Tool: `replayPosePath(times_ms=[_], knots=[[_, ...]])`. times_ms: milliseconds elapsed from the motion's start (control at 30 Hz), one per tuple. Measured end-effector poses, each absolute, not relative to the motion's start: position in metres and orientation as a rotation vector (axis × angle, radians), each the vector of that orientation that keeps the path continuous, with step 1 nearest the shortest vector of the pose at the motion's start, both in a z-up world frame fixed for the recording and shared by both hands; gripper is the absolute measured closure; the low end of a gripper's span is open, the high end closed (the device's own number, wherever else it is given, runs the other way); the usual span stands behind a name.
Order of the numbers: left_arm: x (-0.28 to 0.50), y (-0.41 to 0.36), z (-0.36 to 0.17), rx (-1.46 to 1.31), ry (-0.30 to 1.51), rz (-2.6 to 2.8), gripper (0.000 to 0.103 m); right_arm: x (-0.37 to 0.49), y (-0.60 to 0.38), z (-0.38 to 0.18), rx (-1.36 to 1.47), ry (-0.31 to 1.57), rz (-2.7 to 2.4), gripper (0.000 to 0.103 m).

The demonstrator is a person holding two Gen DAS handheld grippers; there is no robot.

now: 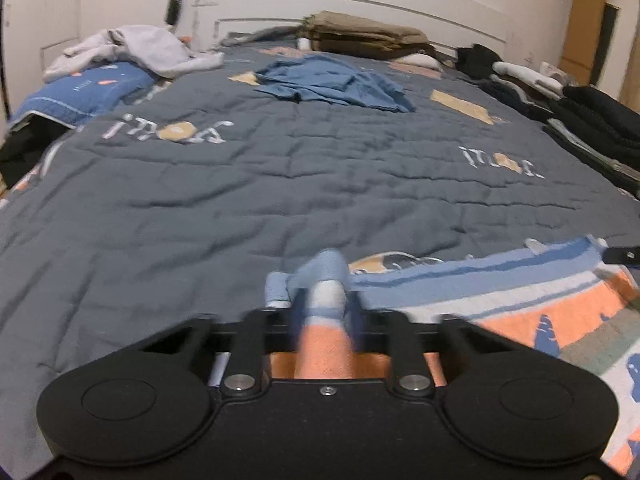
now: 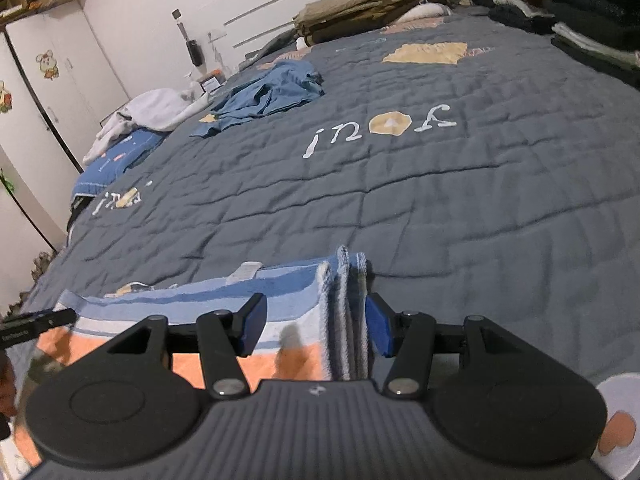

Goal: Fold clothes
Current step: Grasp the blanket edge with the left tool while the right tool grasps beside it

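Observation:
A blue, white and orange striped towel (image 1: 500, 300) lies folded on the near part of the grey quilt (image 1: 280, 184). My left gripper (image 1: 318, 296) is shut on a bunched corner of the towel, which is blurred and lifted a little. In the right wrist view the towel (image 2: 200, 292) shows its stacked layered edge (image 2: 346, 304). That edge lies between the blue pads (image 2: 254, 320) of my right gripper (image 2: 316, 324), which is open and near the right-hand pad. The tip of the left gripper (image 2: 36, 324) shows at the far left.
A crumpled blue garment (image 1: 332, 84) (image 2: 268, 96) lies mid-bed toward the headboard. A white garment heap (image 1: 140, 50) rests on a blue pillow (image 1: 84, 88) at the left. Folded olive clothes (image 1: 360, 34) sit at the back. Dark folded stacks (image 1: 580, 116) line the right edge.

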State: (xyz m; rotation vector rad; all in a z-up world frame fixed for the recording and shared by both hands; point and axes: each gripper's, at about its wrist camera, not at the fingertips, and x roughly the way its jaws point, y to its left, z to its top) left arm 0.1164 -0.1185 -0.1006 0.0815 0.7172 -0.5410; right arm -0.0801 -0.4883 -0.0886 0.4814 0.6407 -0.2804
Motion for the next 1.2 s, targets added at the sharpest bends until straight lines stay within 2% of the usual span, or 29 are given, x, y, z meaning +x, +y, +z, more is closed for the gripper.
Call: replayPosePath(times_ms=[467, 633, 667, 733, 1067, 1200], knots=[[0.121, -0.121, -0.104, 0.081, 0.741, -0.534, 0.091, -0.077, -0.474, -0.076, 0.239, 0.592, -0.202, 0.052], [0.120, -0.122, -0.104, 0.086, 0.740, -0.530, 0.090, -0.069, -0.473, -0.085, 0.228, 0.606, -0.208, 0.061], [0.120, -0.122, -0.104, 0.086, 0.739, -0.529, 0.090, -0.068, -0.471, -0.085, 0.215, 0.601, -0.209, 0.074], [0.120, -0.121, -0.104, 0.086, 0.740, -0.528, 0.090, -0.068, -0.465, -0.085, 0.183, 0.587, -0.211, 0.092], [0.120, -0.122, -0.105, 0.087, 0.744, -0.522, 0.089, -0.060, -0.467, -0.093, 0.159, 0.664, -0.229, 0.089], [0.120, -0.122, -0.105, 0.085, 0.744, -0.521, 0.089, -0.060, -0.473, -0.094, 0.198, 0.663, -0.241, 0.098]])
